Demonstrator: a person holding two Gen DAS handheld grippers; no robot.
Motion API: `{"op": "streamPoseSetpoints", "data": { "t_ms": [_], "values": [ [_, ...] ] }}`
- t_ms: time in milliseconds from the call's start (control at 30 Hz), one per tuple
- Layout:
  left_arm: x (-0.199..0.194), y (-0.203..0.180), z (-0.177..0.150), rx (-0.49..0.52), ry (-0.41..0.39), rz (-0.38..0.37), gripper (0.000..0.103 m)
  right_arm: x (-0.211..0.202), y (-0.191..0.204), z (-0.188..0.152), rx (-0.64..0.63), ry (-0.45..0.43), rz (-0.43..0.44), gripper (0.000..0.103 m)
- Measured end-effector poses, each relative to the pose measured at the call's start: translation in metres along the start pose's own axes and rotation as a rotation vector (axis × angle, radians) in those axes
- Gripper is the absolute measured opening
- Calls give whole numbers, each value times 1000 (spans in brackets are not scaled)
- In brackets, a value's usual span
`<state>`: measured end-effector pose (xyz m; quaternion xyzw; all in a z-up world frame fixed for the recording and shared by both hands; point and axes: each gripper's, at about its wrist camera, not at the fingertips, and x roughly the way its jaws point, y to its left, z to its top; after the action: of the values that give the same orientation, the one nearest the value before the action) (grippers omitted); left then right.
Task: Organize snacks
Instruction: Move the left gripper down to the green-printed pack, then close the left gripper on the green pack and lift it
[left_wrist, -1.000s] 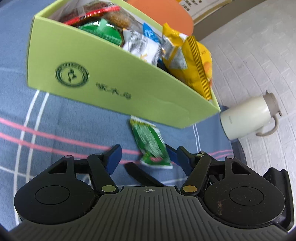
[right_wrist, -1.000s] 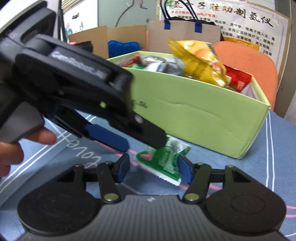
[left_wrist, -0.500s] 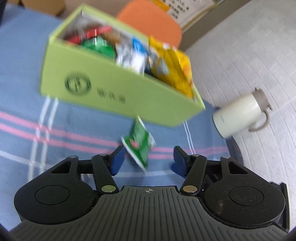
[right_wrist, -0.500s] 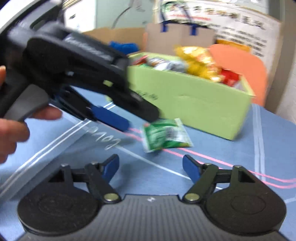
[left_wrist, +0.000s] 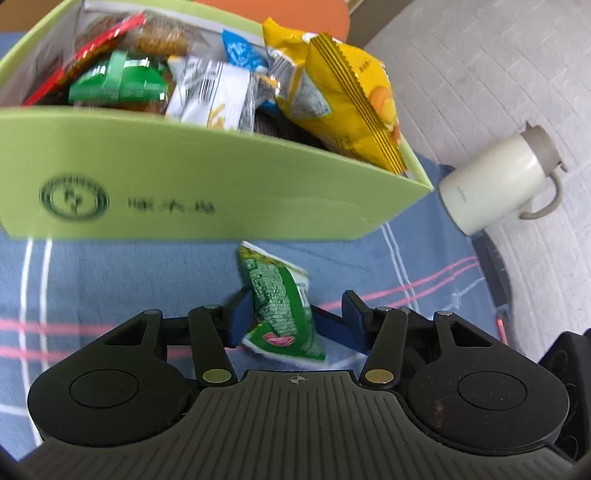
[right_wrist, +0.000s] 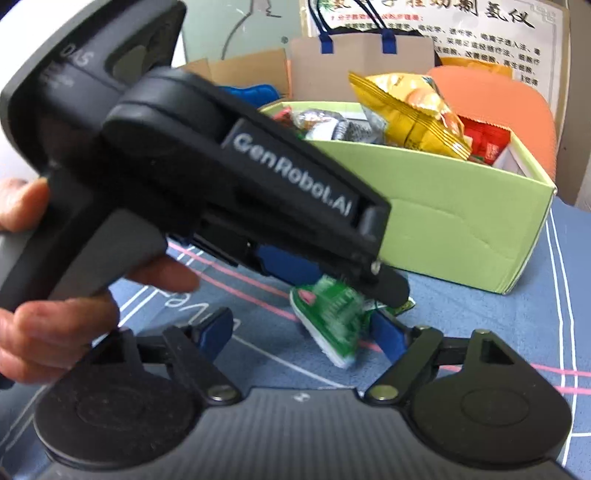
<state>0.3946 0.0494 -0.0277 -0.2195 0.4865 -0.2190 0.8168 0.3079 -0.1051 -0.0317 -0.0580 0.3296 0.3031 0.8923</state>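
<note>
A small green snack packet (left_wrist: 282, 302) stands on edge on the blue cloth, between the fingers of my left gripper (left_wrist: 295, 317), touching the left pad while the right pad stands off it. The gripper is open around it. It also shows in the right wrist view (right_wrist: 332, 321), under the left gripper's body. My right gripper (right_wrist: 303, 332) is open and empty, just in front of the packet. A light green box (left_wrist: 221, 192) full of snack bags stands right behind, with a yellow chip bag (left_wrist: 351, 99) sticking out at its right end.
A cream thermos jug (left_wrist: 495, 181) stands at the table's right edge by the white brick wall. An orange chair back (right_wrist: 517, 103), a paper bag (right_wrist: 362, 62) and cardboard stand behind the box. A hand (right_wrist: 55, 321) holds the left gripper.
The left gripper dropped back down over the packet after lifting away, and its fingers have narrowed around it. The packet turned up onto its edge. The right gripper stayed open, close in front.
</note>
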Motion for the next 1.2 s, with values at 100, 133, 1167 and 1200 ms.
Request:
{"op": "streamPoseSetpoints", "data": {
  "t_ms": [100,133,1167,1200],
  "values": [
    [-4,-5,-18,-20,7,-29,35,-15,8,-10,-14,-14,-2,84],
    [-6,-8,-26,-25,5,-32,36,-21,11,-15,-18,-15,3,84],
    [-17,-44,-94,-56,-48,12,15,-67,27,-66,14,-49,-175,49],
    [-19,-44,-94,-64,-54,8,14,-66,28,-65,14,-49,-179,48]
  ]
}}
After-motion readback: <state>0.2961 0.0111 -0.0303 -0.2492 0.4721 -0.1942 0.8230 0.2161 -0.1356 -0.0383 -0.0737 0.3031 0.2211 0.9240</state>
